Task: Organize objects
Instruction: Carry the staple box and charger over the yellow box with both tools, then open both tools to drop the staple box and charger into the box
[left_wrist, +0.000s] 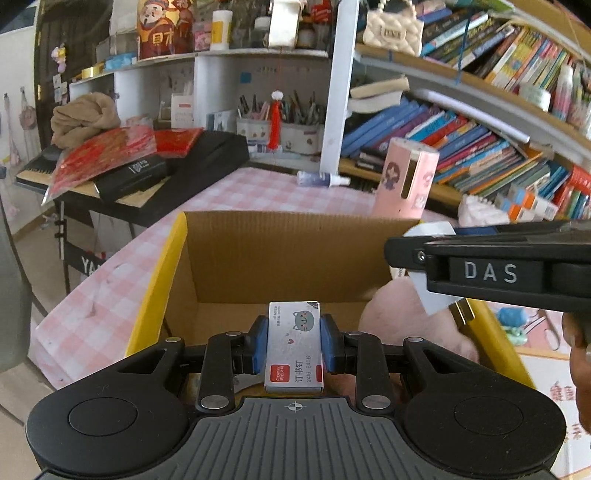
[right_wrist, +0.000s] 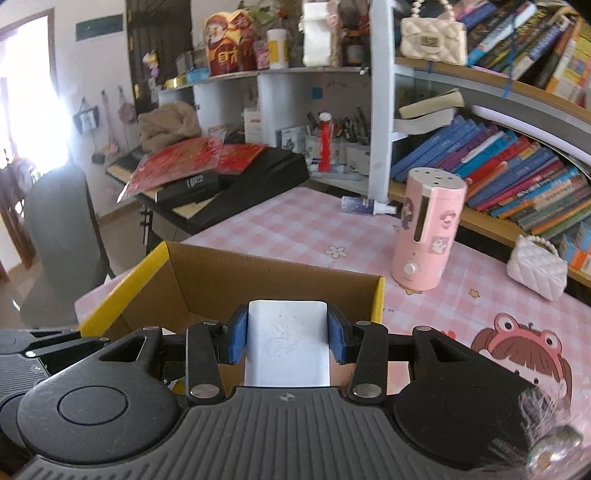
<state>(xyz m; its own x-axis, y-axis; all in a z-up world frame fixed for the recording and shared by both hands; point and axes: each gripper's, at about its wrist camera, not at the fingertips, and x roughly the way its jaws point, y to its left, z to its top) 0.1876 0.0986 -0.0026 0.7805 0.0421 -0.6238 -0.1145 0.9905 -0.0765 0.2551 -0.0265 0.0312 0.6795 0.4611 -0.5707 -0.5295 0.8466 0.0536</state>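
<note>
My left gripper (left_wrist: 294, 341) is shut on a small grey staples box (left_wrist: 294, 347) with a cat print, held over the open cardboard box (left_wrist: 280, 254) with yellow outer walls. A pink plush thing (left_wrist: 399, 314) lies inside the box at its right. My right gripper (right_wrist: 287, 339) is shut on a white rectangular object (right_wrist: 287, 343), held over the same cardboard box (right_wrist: 229, 280). In the left wrist view the right gripper (left_wrist: 410, 251) comes in from the right above the box with the white object (left_wrist: 428, 291) in it.
The pink checked table (right_wrist: 295, 229) carries a pink cylindrical humidifier (right_wrist: 428, 236), a lying spray bottle (right_wrist: 365, 205) and a white quilted purse (right_wrist: 535, 271). Bookshelves (right_wrist: 498, 166) stand behind. A black keyboard with red packets (right_wrist: 207, 173) is at the left, a grey chair (right_wrist: 59, 236) beside it.
</note>
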